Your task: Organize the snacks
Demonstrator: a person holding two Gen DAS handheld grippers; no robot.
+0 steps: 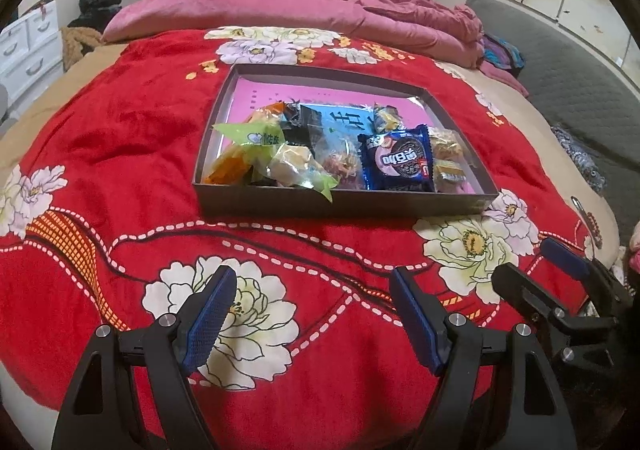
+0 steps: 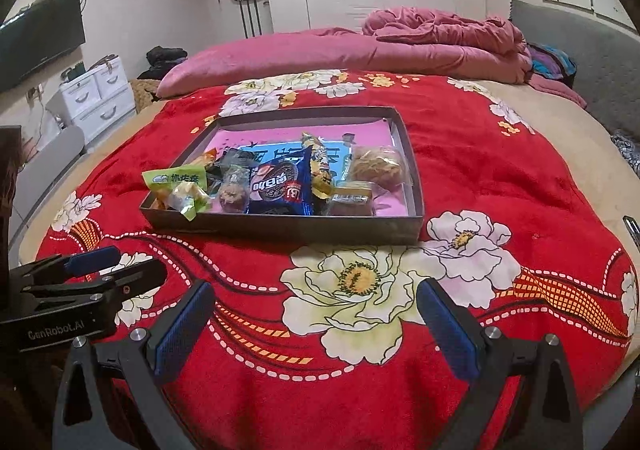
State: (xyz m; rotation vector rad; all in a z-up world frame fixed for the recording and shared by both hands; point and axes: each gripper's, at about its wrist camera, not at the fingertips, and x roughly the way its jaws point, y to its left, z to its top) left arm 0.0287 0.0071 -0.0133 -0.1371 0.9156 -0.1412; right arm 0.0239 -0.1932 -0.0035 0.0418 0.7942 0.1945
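**Snacks piled in the box, both tools wide and empty**

I see the snacks sitting in a shallow grey box on the bed, toward twelve o'clock from both my tools. A blue cookie pack stands near the middle of the front wall. At its nine o'clock a green wrapper lies over a pale wrapped pastry, with its tail hanging over the box's front wall. At the pack's three o'clock are small yellow-wrapped pieces. From the right wrist view, a round flaky pastry lies at the pack's two o'clock. The box rests on a red floral blanket; a pink quilt is heaped beyond it.

My left tool hangs above the blanket, jaws spread wide, nothing between them. My right tool is likewise wide open and empty.
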